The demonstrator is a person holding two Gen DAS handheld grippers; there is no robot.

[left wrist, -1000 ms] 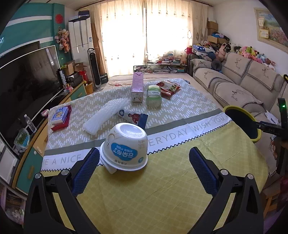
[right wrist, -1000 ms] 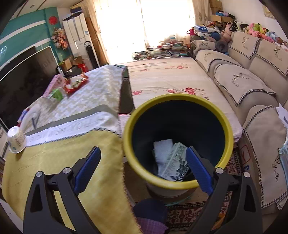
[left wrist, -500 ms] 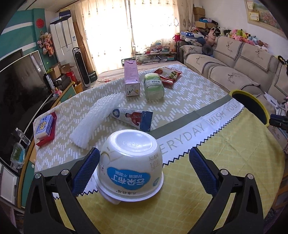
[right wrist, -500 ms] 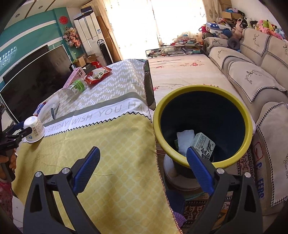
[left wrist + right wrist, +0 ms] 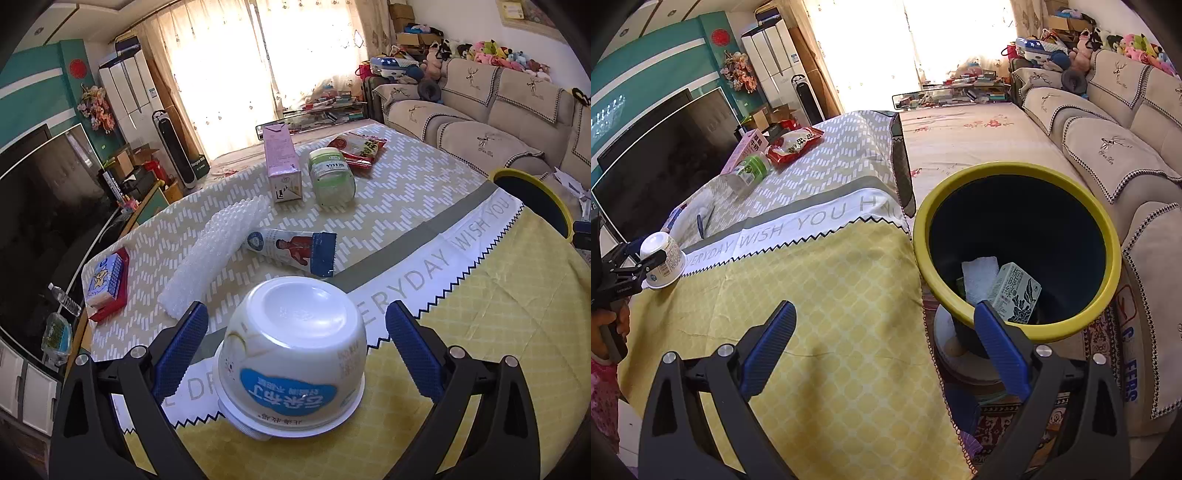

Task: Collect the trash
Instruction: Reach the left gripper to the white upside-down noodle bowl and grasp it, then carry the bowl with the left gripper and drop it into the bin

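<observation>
An upturned white pudding cup (image 5: 295,354) with a blue label stands on the yellow cloth, between the blue fingers of my open left gripper (image 5: 295,328); the pads are a little apart from its sides. The right wrist view shows the same cup (image 5: 663,264) at far left with the left gripper around it. My right gripper (image 5: 882,332) is open and empty above the table's right edge, beside the yellow-rimmed dark bin (image 5: 1015,173). A green carton (image 5: 1015,293) and white paper (image 5: 979,277) lie in the bin.
Further back on the table (image 5: 498,314) lie a blue-ended wrapper (image 5: 295,249), white bubble wrap (image 5: 218,251), a pink carton (image 5: 282,168), a green-lidded jar (image 5: 332,175), a red snack bag (image 5: 360,147) and a tissue pack (image 5: 105,278). A sofa (image 5: 1108,147) is right, a TV (image 5: 44,206) left.
My left gripper has moved forward until the cup sits between its fingers. My right gripper has drawn back and left from above the bin, toward the table edge.
</observation>
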